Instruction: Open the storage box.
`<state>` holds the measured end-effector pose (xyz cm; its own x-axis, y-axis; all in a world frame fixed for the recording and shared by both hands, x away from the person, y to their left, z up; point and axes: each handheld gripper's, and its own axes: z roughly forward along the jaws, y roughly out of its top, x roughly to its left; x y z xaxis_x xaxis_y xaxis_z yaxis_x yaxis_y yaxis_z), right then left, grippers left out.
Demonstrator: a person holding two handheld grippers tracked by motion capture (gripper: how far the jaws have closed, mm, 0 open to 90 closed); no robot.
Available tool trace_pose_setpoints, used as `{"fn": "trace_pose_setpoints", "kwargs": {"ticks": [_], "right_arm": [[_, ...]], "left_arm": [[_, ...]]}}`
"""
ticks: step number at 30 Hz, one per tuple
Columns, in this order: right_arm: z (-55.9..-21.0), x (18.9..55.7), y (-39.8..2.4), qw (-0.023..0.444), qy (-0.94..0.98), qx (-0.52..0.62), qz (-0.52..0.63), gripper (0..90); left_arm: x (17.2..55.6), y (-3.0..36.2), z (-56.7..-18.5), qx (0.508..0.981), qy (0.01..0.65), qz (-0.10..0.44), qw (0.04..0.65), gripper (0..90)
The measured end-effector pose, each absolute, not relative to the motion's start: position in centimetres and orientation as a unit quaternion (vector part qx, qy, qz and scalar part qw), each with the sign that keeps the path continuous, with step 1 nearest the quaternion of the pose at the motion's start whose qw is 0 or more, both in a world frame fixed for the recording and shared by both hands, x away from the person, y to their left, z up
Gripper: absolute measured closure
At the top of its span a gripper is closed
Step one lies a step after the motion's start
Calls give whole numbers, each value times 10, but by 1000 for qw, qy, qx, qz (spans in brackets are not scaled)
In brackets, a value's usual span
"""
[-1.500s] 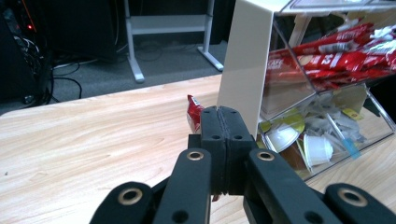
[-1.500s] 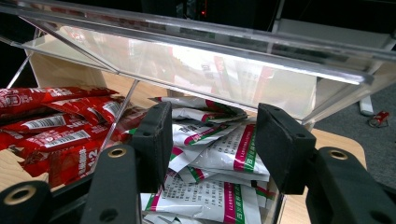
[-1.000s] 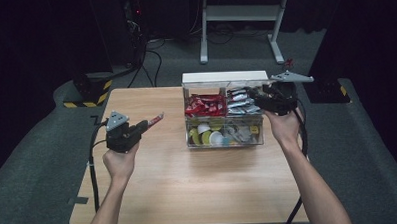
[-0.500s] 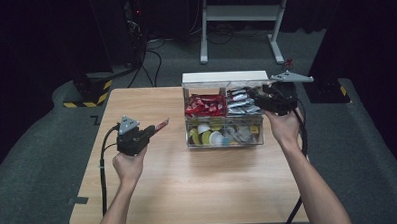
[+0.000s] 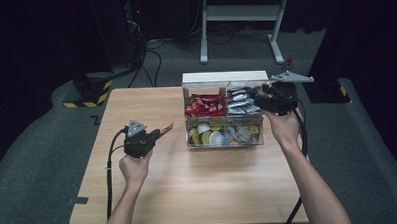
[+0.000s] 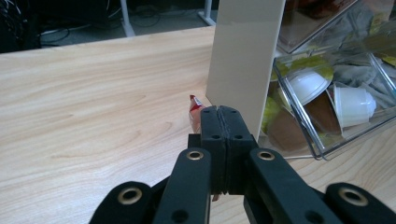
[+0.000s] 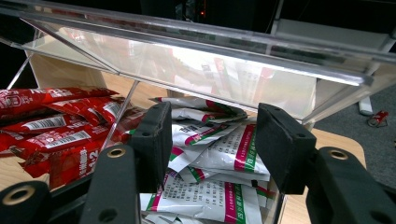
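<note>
Red sachet pinched on the left, right gripper spread at the clear organizer.

We see the left gripper (image 5: 159, 133) pressed together on a red sachet (image 5: 166, 128), low over the counter (image 5: 136, 104), just left of the clear organizer (image 5: 225, 141); in the left gripper view the sachet tip (image 6: 194, 108) pokes past the jaws near the box's beige side wall (image 6: 243, 56). Right gripper (image 5: 256, 97) stays spread over the back-right compartment, above white sachets (image 7: 219, 158), nothing gripped; red packets (image 7: 42, 126) lie in the next compartment, cups (image 5: 210, 136) in front.
</note>
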<state>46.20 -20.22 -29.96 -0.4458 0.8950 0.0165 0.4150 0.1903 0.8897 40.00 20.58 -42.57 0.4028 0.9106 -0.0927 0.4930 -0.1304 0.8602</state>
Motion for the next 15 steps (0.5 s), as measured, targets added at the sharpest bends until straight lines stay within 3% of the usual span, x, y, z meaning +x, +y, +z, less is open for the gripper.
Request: {"fn": "trace_pose_setpoints", "kwargs": {"ticks": [15], "right_arm": [[-300,461,-202,268,723,453,448,467]], "left_arm": [[402,203,-456,722,507,218,417,893]]}}
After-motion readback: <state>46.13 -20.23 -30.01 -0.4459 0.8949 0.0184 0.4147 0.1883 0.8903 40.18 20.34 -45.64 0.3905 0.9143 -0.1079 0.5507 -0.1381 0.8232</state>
